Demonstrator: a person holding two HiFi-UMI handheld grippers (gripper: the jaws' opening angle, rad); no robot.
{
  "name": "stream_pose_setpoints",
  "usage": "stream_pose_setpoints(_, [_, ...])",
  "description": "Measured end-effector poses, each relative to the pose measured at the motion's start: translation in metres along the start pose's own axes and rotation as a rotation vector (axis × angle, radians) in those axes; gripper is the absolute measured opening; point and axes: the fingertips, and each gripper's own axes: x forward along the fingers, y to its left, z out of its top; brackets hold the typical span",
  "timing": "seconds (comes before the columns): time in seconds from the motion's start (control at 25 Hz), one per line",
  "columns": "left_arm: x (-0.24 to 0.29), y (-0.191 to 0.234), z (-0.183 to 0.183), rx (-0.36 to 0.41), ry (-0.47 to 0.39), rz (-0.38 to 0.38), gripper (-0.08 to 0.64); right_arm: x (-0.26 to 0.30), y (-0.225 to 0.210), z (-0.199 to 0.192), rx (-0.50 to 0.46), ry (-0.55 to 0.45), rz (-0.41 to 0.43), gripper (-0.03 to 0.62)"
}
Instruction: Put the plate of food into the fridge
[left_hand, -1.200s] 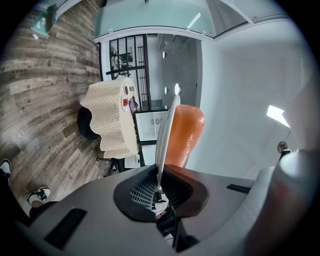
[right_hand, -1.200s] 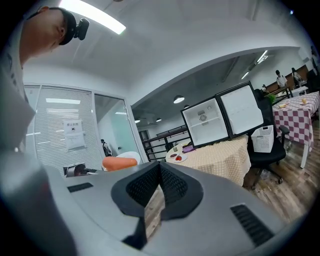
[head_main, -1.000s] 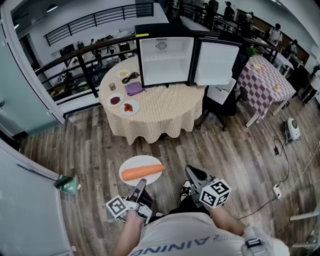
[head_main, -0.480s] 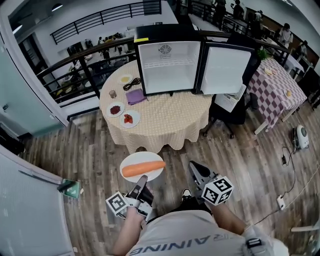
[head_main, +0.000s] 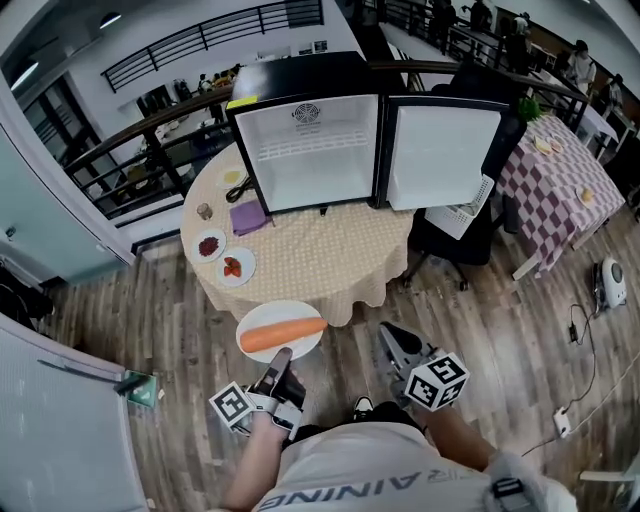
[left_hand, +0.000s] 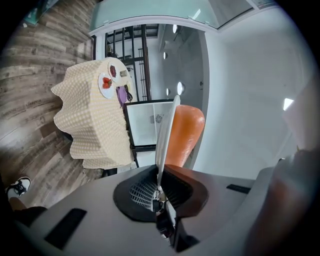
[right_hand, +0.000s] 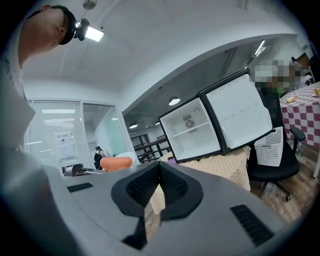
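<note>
This looks like an open-plan office or shared workspace, staged for a trial rather than lived in. A black metal railing (head_main: 150, 120) runs along one edge, with more furniture and clutter showing beyond it. Glass partition walls (head_main: 40, 200) close off rooms at the side, and one pane carries a paper notice (right_hand: 63, 145). The floor (head_main: 500, 330) is wood-look plank, and a cable (head_main: 578, 345) trails across it to a power strip (head_main: 562, 423). A black office chair (head_main: 440, 245) stands beside a round surface (head_main: 310, 265) under a beige cloth, which carries a small open fridge (head_main: 310, 150). A second surface (head_main: 555, 170) wears a purple checked cloth, and several people (head_main: 580, 55) stand at the far side.
</note>
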Motion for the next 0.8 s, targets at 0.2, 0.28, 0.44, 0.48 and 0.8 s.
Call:
stream_pose_setpoints(0.2, [0.04, -0.003, -0.018, 0.006, 0.016, 0.013, 0.026, 0.005, -0.049, 0.011, 0.02, -0.007, -0.011, 0.02])
stream_pose_setpoints(0.28, [0.051, -0.002, -0.021, 0.027, 0.031, 0.034, 0.026, 0.009, -0.059, 0.014, 0.035, -0.009, -0.013, 0.02])
stream_pose_setpoints(0.44, [0.071, 0.007, -0.02, 0.001, 0.041, 0.052, 0.026, 0.02, -0.071, 0.011, 0.061, 0.007, -0.01, 0.02])
stream_pose_setpoints(0.48, [0.075, 0.01, -0.018, -0.006, 0.042, 0.055, 0.026, 0.023, -0.074, 0.01, 0.065, 0.012, -0.011, 0.02])
stream_pose_setpoints(0.8, [0.144, 0.022, 0.009, -0.034, 0.092, 0.038, 0.026, 0.055, -0.115, 0.031, 0.047, 0.006, -0.07, 0.02])
